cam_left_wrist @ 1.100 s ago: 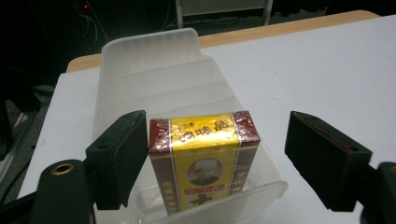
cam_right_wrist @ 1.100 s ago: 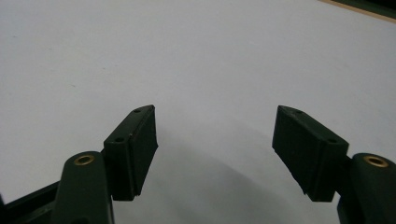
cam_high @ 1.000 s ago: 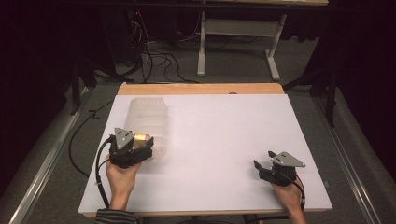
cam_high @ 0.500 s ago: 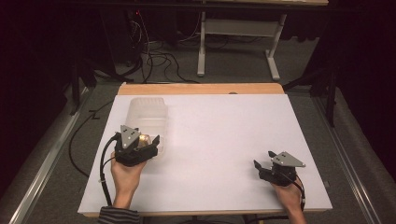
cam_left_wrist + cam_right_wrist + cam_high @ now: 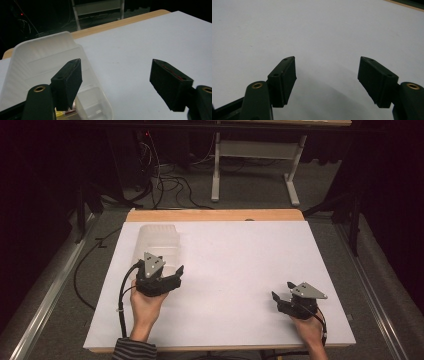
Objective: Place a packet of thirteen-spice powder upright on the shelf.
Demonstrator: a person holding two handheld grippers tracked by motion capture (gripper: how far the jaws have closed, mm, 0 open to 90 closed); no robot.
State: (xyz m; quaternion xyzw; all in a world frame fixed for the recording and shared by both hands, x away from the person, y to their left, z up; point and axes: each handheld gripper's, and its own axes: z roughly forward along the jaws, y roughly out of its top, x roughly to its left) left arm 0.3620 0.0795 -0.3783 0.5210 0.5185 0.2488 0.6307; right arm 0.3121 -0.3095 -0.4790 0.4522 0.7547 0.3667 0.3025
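White surface (image 5: 240, 270) under dim light, dark room with cables and a frame leg behind.

Hovering the left hand-held gripper (image 5: 116, 75) with jaws spread wide, one jaw over the near corner of the clear plastic bin (image 5: 42, 62) sitting at the surface's left side; something yellow lying inside, too hidden to name. Resting the right hand-held gripper (image 5: 327, 75) equally spread near the front right edge. Likely lining up on the bin's rim; next, closing on that wall. Plenty of open room to the right.

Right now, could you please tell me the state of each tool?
Left tool: open, holding nothing, one jaw over the clear plastic tray.
Right tool: open, holding nothing, above the white table.
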